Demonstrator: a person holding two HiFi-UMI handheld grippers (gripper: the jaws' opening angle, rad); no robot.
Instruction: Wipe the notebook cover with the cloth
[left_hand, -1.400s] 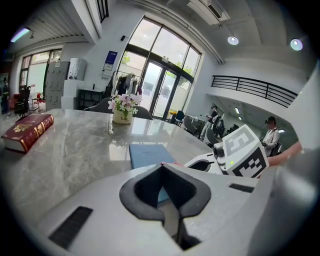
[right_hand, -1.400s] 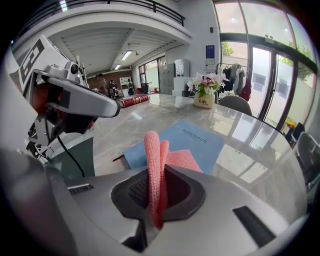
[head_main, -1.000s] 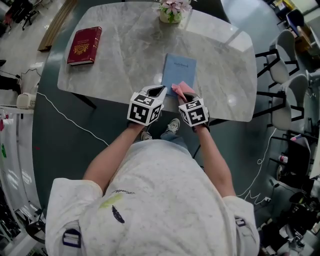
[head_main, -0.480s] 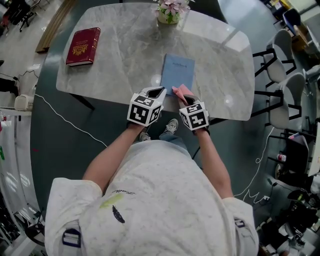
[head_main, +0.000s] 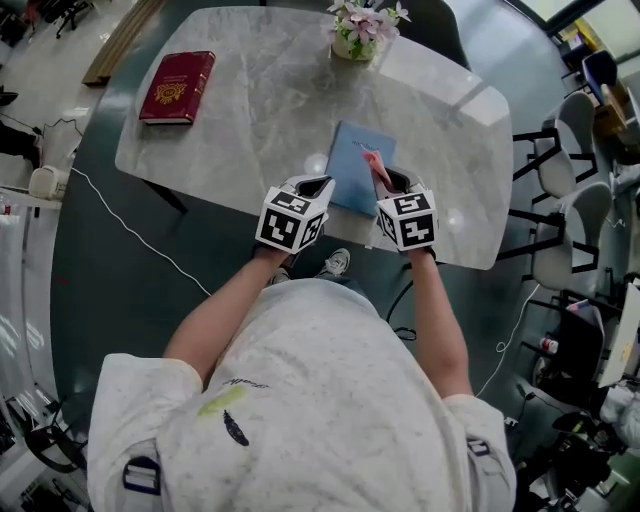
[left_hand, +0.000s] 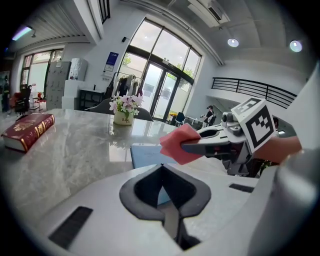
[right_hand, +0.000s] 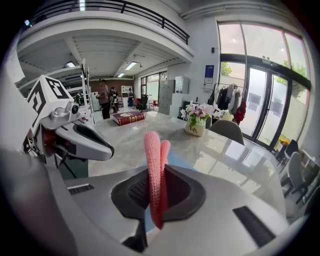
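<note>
holding the cloth (right_hand: 152, 167) pinched in the right gripper (head_main: 380, 175), fingers clenched on it so a folded pink strip stands up past the tips. hovering over the blue notebook (head_main: 352, 160), which lies flat on the tabletop (head_main: 250, 110) directly under and ahead of those fingers; seen from the left gripper view, apparently lifted a little clear of the cover rather than pressed on it. keeping the left gripper (head_main: 312, 184) just to the left of the right fingers, its own fingers shut together with nothing between them, their tips at the notebook's near left edge.

judged to be early in the wipe, with the contact stroke not yet made.

to do it well: tip the right fingers down until the loose fold of cloth, not the hard tips, meets the cover. press lightly and evenly. sweep in long overlapping passes away from the fingers and back, working from the side under the right fingers across toward the left fingers. brace the near left corner with the closed left fingers so the notebook does not slide on the smooth marble. keep the grip firm so the cloth does not drag out. no need to mind the red book (head_main: 177, 87) or the flower vase (head_main: 358, 35), both well beyond the fingers.
</note>
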